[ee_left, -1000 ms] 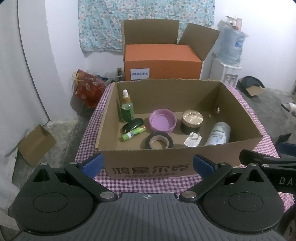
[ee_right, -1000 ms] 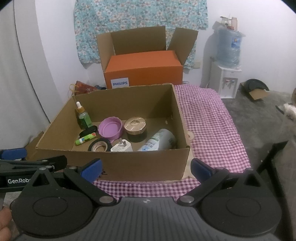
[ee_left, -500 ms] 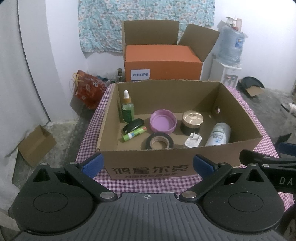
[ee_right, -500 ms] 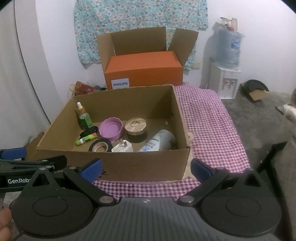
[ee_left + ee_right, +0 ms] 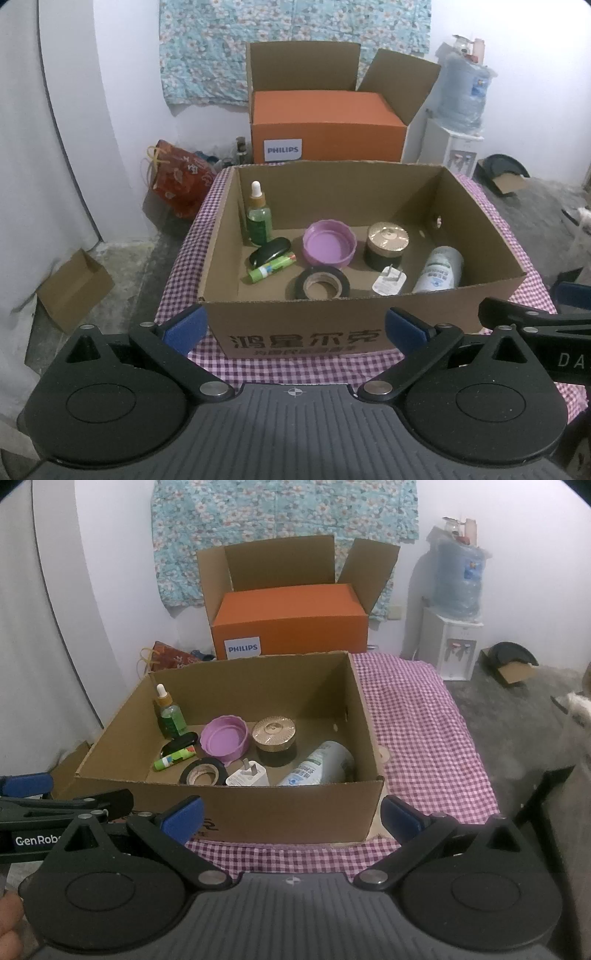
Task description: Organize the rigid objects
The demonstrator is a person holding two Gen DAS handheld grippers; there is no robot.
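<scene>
An open cardboard box [image 5: 295, 332] [image 5: 258, 812] stands on a purple checked cloth. Inside lie a green dropper bottle [image 5: 259, 218], a black case [image 5: 269, 251], a green glue stick [image 5: 271, 268], a purple lid [image 5: 329, 248], a gold-topped jar [image 5: 387, 245], a black tape roll [image 5: 322, 286], a white charger plug [image 5: 389, 282] and a white spray can [image 5: 439, 269]. My left gripper [image 5: 295, 328] hangs open in front of the box's near wall, holding nothing. My right gripper [image 5: 291, 814] is open too, near the box's front right corner.
An orange Philips box [image 5: 325, 129] inside a bigger open carton sits behind. A water dispenser [image 5: 456, 627] stands at the back right. A red bag [image 5: 177, 181] and a small carton [image 5: 74, 288] lie on the floor at left. Checked cloth [image 5: 417, 720] extends right of the box.
Both views have shifted very slightly; the box and its contents lie as before, and both grippers stay open.
</scene>
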